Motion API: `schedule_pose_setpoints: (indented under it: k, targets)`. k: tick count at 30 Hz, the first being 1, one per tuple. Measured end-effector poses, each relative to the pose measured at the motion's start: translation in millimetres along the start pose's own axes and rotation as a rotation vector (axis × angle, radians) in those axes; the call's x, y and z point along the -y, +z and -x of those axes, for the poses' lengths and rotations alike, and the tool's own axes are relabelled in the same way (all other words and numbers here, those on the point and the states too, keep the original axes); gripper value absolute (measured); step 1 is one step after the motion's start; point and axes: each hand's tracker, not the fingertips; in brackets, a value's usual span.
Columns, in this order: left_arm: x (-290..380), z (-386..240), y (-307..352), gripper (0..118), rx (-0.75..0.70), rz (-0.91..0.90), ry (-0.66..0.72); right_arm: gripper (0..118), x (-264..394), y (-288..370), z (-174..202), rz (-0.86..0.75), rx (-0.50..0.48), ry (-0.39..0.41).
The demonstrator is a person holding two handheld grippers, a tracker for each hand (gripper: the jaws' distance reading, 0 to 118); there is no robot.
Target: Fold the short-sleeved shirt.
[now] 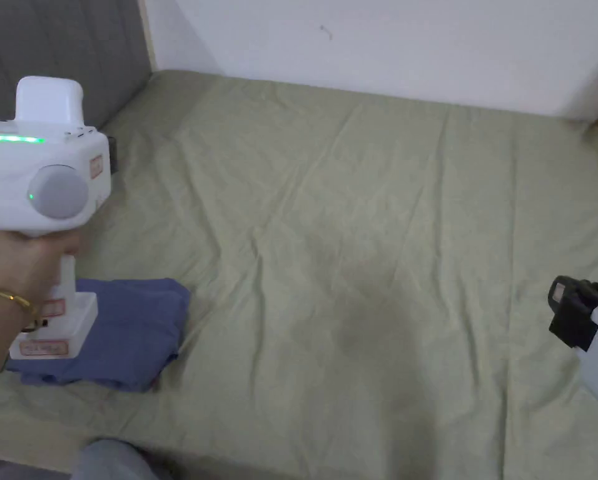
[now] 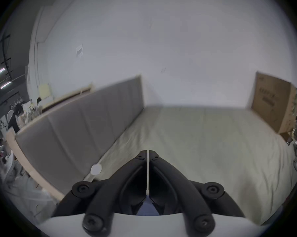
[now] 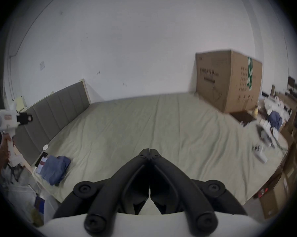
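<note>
Nearby — folded shirt (image 1: 126, 334) on bed (image 1: 366, 250)

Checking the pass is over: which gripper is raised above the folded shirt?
The left gripper, held high over the folded blue shirt; the right gripper is across the bed.

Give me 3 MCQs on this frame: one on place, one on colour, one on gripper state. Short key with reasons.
1. Where does the folded shirt lie on the bed?
A. near corner by the headboard
B. centre
C. against the cardboard box

2. What colour is the shirt?
A. red
B. blue
C. white

3. How do the jaws of the left hand-held gripper and right hand-held gripper stand?
A. both shut, empty
B. both wide open
C. left clamped on the shirt

Key: 1 A, the shirt sits at the bed's near left edge beside the grey headboard. 2 B, the cloth is blue in the head view. 3 A, each gripper view shows its jaws meeting with nothing between.
</note>
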Motion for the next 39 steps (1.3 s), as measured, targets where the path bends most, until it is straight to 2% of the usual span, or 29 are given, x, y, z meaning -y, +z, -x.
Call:
schedule_pose_setpoints:
  k: [3,5,9,13,19,22,29,30,31,32,33,34,35,36,37,38,39]
  targets:
    - [-9.5,-43.7,30.3,0,0.042,-0.175,-0.059,0,-20.1,10.6,-2.3,-0.1,0.026,0.024]
    - [-9.4,-67.5,45.6,0,0.122,-0.224,-0.034,0,-29.6,15.9,-2.6,-0.155,0.043,0.034]
    - [2.6,-107.1,58.4,0,0.239,-0.219,0.011,0,-38.8,18.6,-4.3,-0.213,0.073,0.087]
    - [31.8,-134.2,59.8,0,0.258,-0.195,-0.06,0,-34.5,20.0,-5.9,-0.225,0.059,0.081]
    - [73.8,-138.1,59.0,0,0.291,-0.117,-0.023,0,-4.3,9.9,-4.6,-0.178,0.034,0.09]
    - [87.9,-140.3,61.4,0,0.288,-0.106,-0.051,0,12.1,1.3,-4.9,-0.138,0.032,0.081]
    - [99.6,-136.3,61.1,0,0.293,-0.05,-0.013,0,27.2,-2.7,-4.3,-0.098,0.039,0.061]
    - [100.3,-136.4,61.6,1,0.285,-0.053,-0.019,0,27.5,-2.4,-3.9,-0.097,0.038,0.062]
    - [100.1,-135.9,61.7,7,0.282,-0.055,-0.022,0,27.7,-1.9,-3.2,-0.097,0.038,0.066]
    - [99.6,-134.9,61.6,20,0.281,-0.054,-0.02,2,27.5,-1.3,-2.7,-0.1,0.038,0.071]
    - [98.3,-133.4,62.8,53,0.284,-0.05,-0.013,18,26.9,-0.3,-1.5,-0.103,0.041,0.078]
    - [97.2,-132.0,62.3,83,0.288,-0.044,0.001,40,26.0,1.1,-0.5,-0.109,0.043,0.081]
    - [96.7,-131.7,61.3,103,0.287,-0.041,0.008,67,24.6,2.1,-0.7,-0.111,0.04,0.08]
    - [96.3,-131.6,59.6,110,0.287,-0.033,0.012,94,22.2,2.8,-0.6,-0.115,0.03,0.077]
    - [96.2,-131.5,60.3,110,0.281,-0.039,0.012,101,20.9,2.6,-0.5,-0.111,0.024,0.068]
    - [96.3,-130.8,62.4,111,0.269,-0.065,0.007,101,20.2,2.6,0.0,-0.111,0.024,0.065]
    - [95.5,-130.6,63.1,111,0.261,-0.07,-0.006,116,20.3,4.6,1.0,-0.131,0.033,0.062]
